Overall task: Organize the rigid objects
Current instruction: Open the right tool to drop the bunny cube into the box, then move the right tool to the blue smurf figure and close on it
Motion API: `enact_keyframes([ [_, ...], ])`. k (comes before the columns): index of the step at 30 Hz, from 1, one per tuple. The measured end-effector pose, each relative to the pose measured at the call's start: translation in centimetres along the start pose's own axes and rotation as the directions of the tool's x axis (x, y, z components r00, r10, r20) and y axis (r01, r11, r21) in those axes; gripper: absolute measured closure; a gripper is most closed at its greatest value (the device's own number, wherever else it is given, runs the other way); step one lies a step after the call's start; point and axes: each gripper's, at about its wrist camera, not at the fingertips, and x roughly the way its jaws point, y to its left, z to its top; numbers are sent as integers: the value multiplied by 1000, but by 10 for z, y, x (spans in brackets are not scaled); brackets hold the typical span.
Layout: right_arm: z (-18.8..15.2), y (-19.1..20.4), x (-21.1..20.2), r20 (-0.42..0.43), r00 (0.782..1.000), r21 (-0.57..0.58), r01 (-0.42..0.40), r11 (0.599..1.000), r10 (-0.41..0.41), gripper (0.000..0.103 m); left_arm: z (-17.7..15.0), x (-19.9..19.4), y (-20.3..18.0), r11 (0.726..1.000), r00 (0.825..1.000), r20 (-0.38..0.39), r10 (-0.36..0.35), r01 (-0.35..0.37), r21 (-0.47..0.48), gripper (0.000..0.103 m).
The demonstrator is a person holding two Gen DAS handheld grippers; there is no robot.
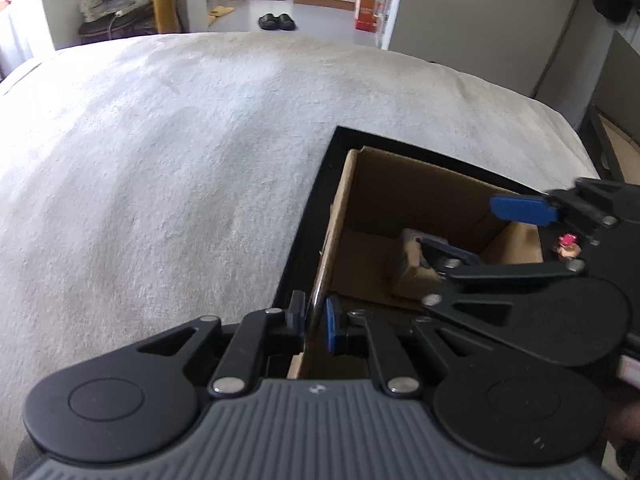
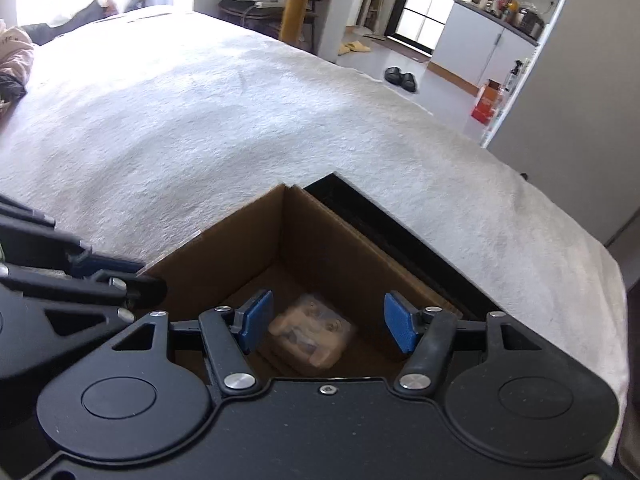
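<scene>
Pinching the near wall of the cardboard box [image 2: 224, 248], the left gripper [image 1: 315, 320] steadies it while the right gripper [image 2: 328, 326] hangs over the opening, jaws parted and empty; the wrapped tan object [image 2: 310, 330] lies on the box floor below them. Lift the right gripper straight up, clear of the walls. Beyond the box spreads a pale blanket [image 2: 200, 120], then black slippers [image 2: 400, 78] on the floor.

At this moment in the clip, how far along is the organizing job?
Done: a tan packaged item lies on the floor of the cardboard box. In hand: the left gripper is shut on the box's wall, steadying it, while the right gripper hangs open and empty above the item. Left: nothing else to pack shows on the white blanket.
</scene>
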Motion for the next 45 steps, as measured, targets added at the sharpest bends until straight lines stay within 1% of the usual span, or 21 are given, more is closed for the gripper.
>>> enact_keyframes([
  [3, 0, -4, -3, -4, 1000, 15, 7, 1000, -7, 41, -1, 1, 0, 1000, 1000, 2, 2, -2, 9, 94],
  [9, -9, -11, -16, -13, 1000, 62, -2, 998, 3, 41, -2, 0, -6, 999, 1000, 4, 17, -17, 33, 94],
  [14, -19, -18, -30, -11, 1000, 94, 20, 995, -19, 41, 1, 0, -15, 997, 999, -21, 44, -42, 63, 93],
  [19, -33, -33, -45, -6, 1000, 157, 22, 987, -21, 40, -3, -6, -31, 990, 996, -25, 84, -80, 117, 89],
  [21, -38, -39, -50, -5, 1000, 186, 22, 982, -21, 39, -4, -9, -35, 988, 995, -27, 91, -87, 126, 86],
  [23, -45, -45, -55, -2, 1000, 215, 22, 976, -22, 36, -6, -14, -40, 986, 995, -21, 100, -96, 133, 75],
  [26, -54, -52, -61, 3, 1000, 251, 25, 968, -26, 36, -7, -21, -48, 984, 995, -8, 101, -99, 147, 65],
  [32, -74, -65, -68, 11, 999, 315, 27, 949, -32, 36, -11, -33, -68, 972, 992, 19, 123, -125, 197, 52],
  [37, -89, -75, -73, 24, 999, 353, 25, 935, -36, 36, -19, -40, -84, 961, 990, 33, 139, -143, 237, 45],
  [45, -111, -89, -78, 36, 999, 407, 14, 913, -31, 36, -23, -47, -100, 952, 985, 45, 164, -170, 254, 41],
])
